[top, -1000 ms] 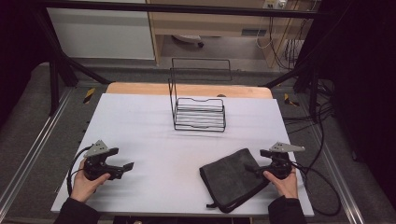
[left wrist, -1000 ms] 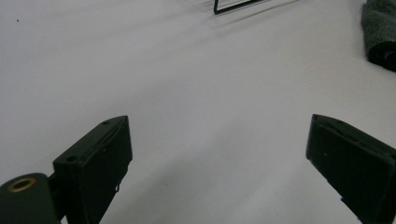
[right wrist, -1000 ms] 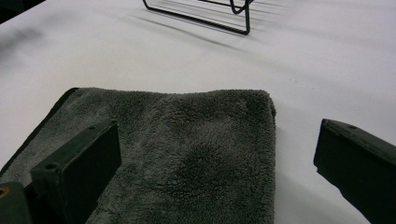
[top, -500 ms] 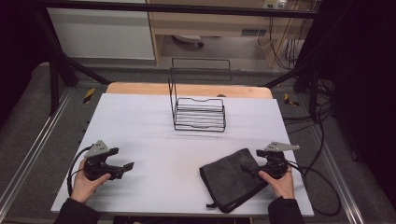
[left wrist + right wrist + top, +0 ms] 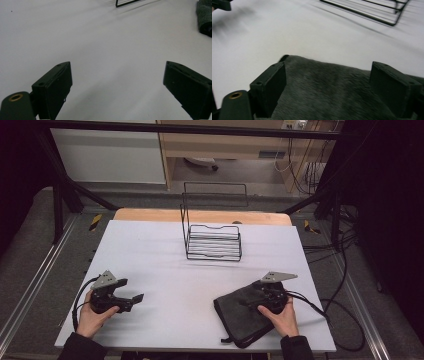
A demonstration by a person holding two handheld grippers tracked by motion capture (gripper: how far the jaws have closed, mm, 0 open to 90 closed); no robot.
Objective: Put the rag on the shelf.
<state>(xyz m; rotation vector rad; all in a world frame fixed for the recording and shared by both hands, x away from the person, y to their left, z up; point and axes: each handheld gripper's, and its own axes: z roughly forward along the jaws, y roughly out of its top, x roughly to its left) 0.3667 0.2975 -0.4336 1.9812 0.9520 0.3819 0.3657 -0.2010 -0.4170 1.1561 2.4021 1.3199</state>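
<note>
A dark grey folded cloth (image 5: 239, 320) lies on the white table (image 5: 165, 270) at the front right. My right gripper (image 5: 249, 303) hovers over it and points left. In the right gripper view the cloth (image 5: 329, 90) spreads under and between the jaws of the right gripper (image 5: 328, 75). Those jaws have just been closing a little, but they still stand wide and do not pinch the fabric. At the front left my left gripper (image 5: 136, 300) rests in the person's hand, open. Its jaws (image 5: 117, 80) have only bare table between them.
A black wire rack (image 5: 214, 242) with a tall wire back stands at the middle back of the table. It also appears at the top of both gripper views, as rack (image 5: 372, 12) and rack (image 5: 127, 2). Cables trail off the table's right side.
My right gripper has moved left, from the cloth's right edge to above the cloth. Its jaws look slightly narrower. The left gripper has stayed put.
</note>
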